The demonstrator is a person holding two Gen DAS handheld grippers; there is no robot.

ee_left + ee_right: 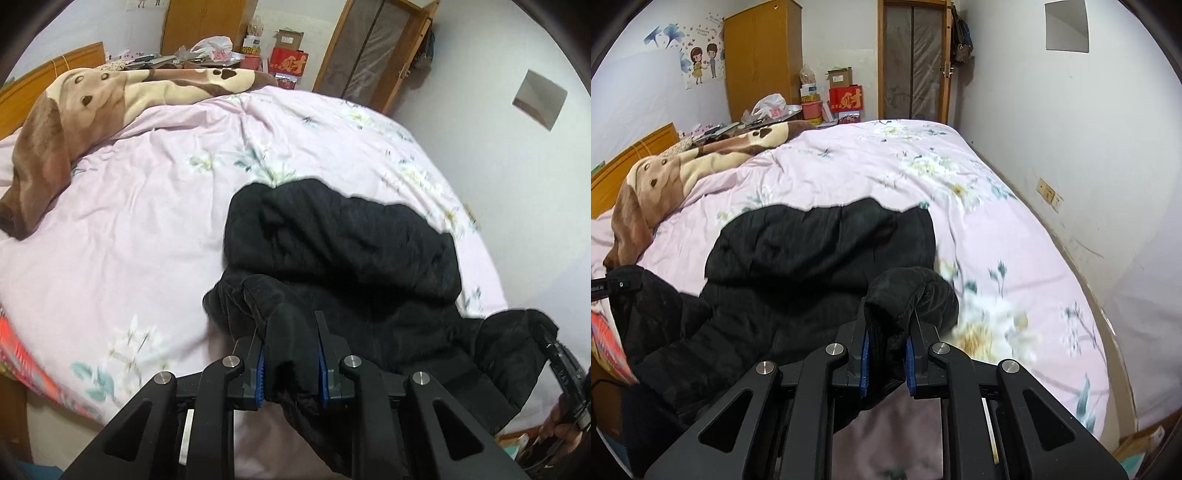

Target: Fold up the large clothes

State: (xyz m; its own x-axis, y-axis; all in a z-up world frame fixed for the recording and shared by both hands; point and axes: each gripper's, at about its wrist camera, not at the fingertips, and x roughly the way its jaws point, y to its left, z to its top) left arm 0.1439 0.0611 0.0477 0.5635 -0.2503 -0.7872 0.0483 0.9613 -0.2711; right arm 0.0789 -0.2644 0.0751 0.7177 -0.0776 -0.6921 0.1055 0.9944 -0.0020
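A large black padded jacket (351, 236) lies on the pink floral bedspread (147, 206), its near edge raised off the bed. My left gripper (290, 332) is shut on a bunched black fold at the jacket's left near corner. In the right wrist view the same jacket (820, 243) spreads left and ahead, and my right gripper (886, 321) is shut on a bunched fold at its right near corner. The other gripper shows at each view's edge, holding black fabric (624, 284). A hand (561, 421) shows at the lower right of the left wrist view.
A brown and cream dog-print blanket (92, 110) is heaped at the bed's far left by the wooden headboard (635, 155). Boxes and bags (842, 99) crowd the far end beside a wardrobe (761, 59) and a door (912, 59). A white wall (1089, 155) runs along the bed's right side.
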